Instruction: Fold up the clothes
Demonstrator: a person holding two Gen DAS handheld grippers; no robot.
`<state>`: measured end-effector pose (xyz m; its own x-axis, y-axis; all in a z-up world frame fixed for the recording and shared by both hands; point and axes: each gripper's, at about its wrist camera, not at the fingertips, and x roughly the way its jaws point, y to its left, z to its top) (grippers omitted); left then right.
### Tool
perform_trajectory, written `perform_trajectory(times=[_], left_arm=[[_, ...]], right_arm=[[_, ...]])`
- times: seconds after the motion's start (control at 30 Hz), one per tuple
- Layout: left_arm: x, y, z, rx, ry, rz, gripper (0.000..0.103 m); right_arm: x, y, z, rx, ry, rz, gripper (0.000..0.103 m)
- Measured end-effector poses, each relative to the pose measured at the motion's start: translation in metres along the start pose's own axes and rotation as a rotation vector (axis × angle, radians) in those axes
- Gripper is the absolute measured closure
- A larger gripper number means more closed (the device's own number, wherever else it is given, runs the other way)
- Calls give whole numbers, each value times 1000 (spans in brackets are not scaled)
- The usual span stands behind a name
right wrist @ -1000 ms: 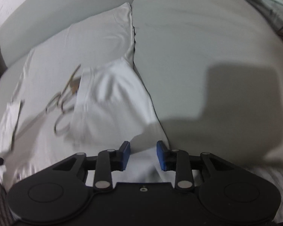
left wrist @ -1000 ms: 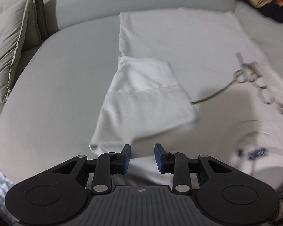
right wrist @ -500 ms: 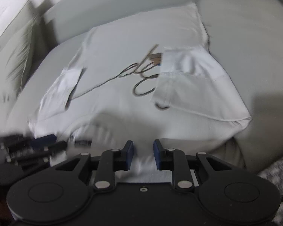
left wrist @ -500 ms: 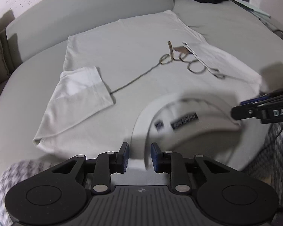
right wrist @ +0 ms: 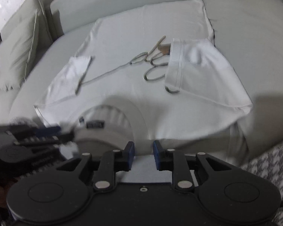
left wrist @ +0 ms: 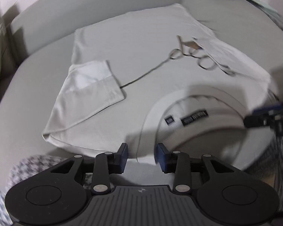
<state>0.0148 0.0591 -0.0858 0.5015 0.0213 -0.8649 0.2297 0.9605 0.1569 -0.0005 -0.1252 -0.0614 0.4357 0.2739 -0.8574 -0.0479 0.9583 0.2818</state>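
On sofa [right wrist: 254, 37]: one T-shirt [right wrist: 141, 37], two tools.

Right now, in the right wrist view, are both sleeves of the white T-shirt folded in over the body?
Yes: the white T-shirt lies flat on the grey sofa with its left sleeve and right sleeve folded inward over the printed front.

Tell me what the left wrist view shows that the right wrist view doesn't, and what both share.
Only the left wrist view: the left tongs seen from behind, their jaws opening over the shirt's near edge, and the right tongs coming in from the side.

Only the right wrist view: the cushions at the sofa's end, the right tongs seen from behind, and the houndstooth cloth beside them.

Both: the white T-shirt spread on the grey sofa, both sleeves folded inward, the script print and the collar label.
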Motion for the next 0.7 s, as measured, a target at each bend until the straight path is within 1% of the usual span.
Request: perform_trajectory(times=[0.07, 0.1, 0.13, 0.2, 0.23, 0.27, 0.3, 0.33, 0.37, 0.4, 0.47, 0.53, 0.57, 0.63, 0.7], left_arm=[[-11, 9, 0, -11, -34, -1, 67], [-19, 18, 5, -38, -63, 4, 67], [-27, 26, 10, -66, -92, 9, 67], [-43, 43, 20, -122, -150, 19, 67], [-51, 52, 26, -151, -179, 25, 67], [-58, 60, 33, -171, -201, 27, 66], [-64, 68, 40, -191, -221, 30, 65], [-70, 76, 47, -212, -242, 32, 65], [-76, 84, 54, -232, -263, 34, 64], [-77, 91, 62, -239, -276, 33, 64], [-80, 104, 77, -253, -303, 29, 63], [-77, 116, 95, -263, -317, 45, 64], [-73, 120, 104, -267, -317, 56, 64], [-62, 130, 120, -270, -311, 53, 62], [-45, 140, 136, -277, -300, 44, 61]], right_arm=[[-10, -2, 2, -13, -6, 23, 80], [-17, -4, 6, 2, -24, 43, 80], [-26, -5, 11, 15, -49, 63, 80], [-46, -7, 25, 37, -111, 95, 76], [-57, -8, 32, 46, -147, 109, 71], [-67, -8, 40, 55, -185, 123, 63], [-77, -8, 49, 67, -221, 134, 58], [-86, -9, 57, 82, -253, 142, 51], [-95, -10, 65, 96, -283, 150, 45], [-102, -11, 74, 106, -309, 154, 43], [-112, -14, 92, 127, -350, 158, 31], [-117, -18, 111, 147, -386, 159, 24], [-119, -20, 120, 158, -401, 160, 23], [-111, -27, 142, 187, -403, 157, 21], [-95, -38, 162, 221, -393, 150, 18]])
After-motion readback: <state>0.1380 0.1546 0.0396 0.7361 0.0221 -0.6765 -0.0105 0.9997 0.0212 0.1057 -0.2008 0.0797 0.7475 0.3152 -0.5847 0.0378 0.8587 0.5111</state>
